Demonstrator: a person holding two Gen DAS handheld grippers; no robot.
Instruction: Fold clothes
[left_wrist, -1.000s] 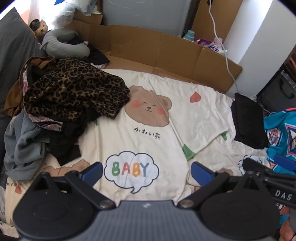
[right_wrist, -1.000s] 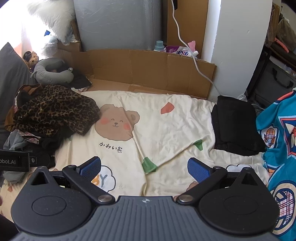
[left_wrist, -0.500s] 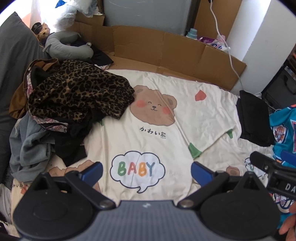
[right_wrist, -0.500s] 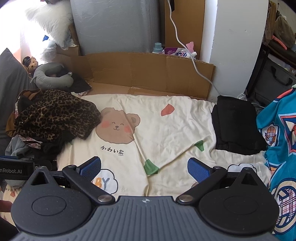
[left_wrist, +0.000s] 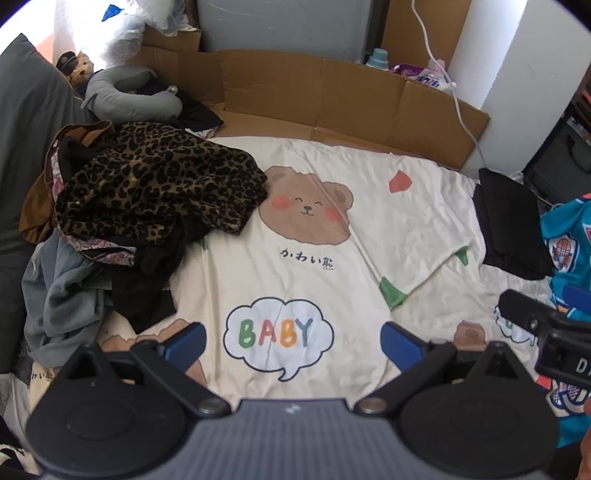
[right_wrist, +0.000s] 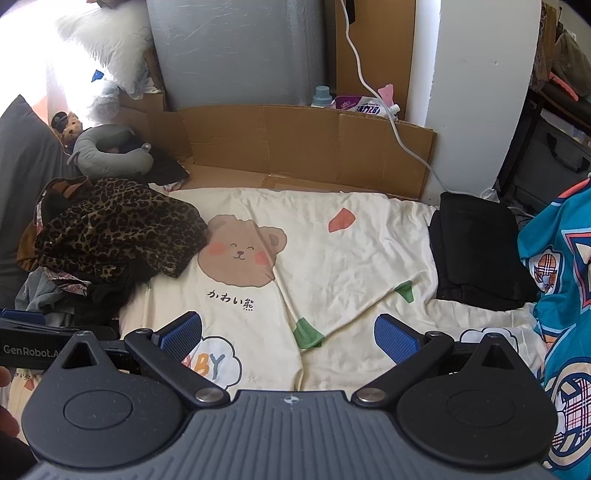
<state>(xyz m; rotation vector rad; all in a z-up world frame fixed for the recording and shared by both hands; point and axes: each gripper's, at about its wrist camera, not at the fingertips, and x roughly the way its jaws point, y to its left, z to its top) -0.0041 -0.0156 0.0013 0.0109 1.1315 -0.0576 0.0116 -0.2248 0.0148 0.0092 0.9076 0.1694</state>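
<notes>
Left gripper (left_wrist: 291, 341) & right gripper (right_wrist: 288, 334) both spread wide, empty — clothes pile (left_wrist: 147, 192) upper left, folded black garment (right_wrist: 476, 251) right.

What I can't make out from here

Left of my jaws, the leopard-print garment (left_wrist: 155, 184) buries most of the clothes pile (left_wrist: 66, 291); I can't count the pieces beneath it. To the right, the teal jersey (right_wrist: 565, 266) runs off the picture's edge, so its full shape is lost. The folded black garment (right_wrist: 476, 251) hides the sheet (right_wrist: 332, 258) under it. Far ahead, the pouch label (right_wrist: 365, 108) is too small to read.
</notes>
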